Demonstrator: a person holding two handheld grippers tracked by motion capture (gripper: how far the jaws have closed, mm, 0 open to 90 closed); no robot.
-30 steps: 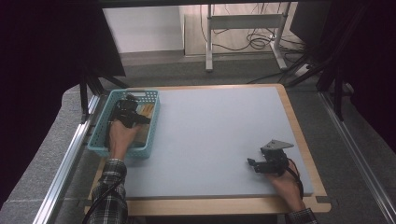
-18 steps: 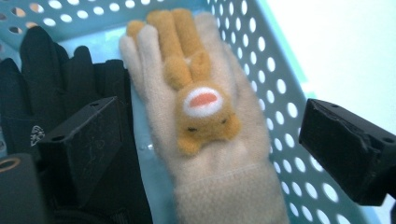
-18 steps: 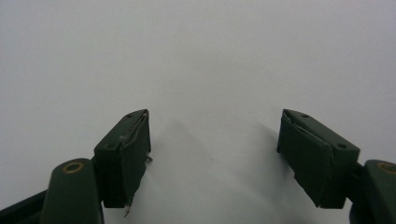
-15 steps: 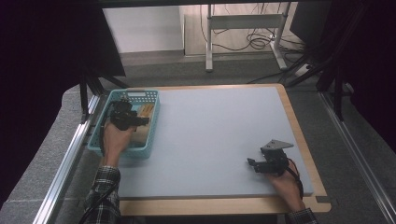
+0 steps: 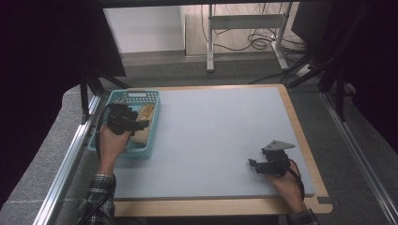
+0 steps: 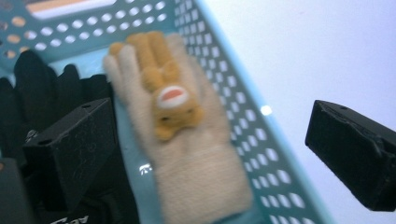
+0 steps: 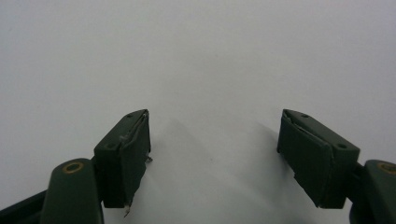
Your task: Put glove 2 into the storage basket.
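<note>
Lab recording bench, black curtains (image 5: 42, 56), aluminium frame rails (image 5: 65, 164), floor cables (image 5: 253, 42)

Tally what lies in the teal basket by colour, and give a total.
Cream glove with an orange bunny: 1
Black glove: 1
Total: 2 things that show in the teal basket; whatever lies beneath them cannot be told.

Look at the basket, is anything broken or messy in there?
Nothing looks broken. The cream glove with an orange bunny lies flat in the blue basket beside black gloves.
</note>
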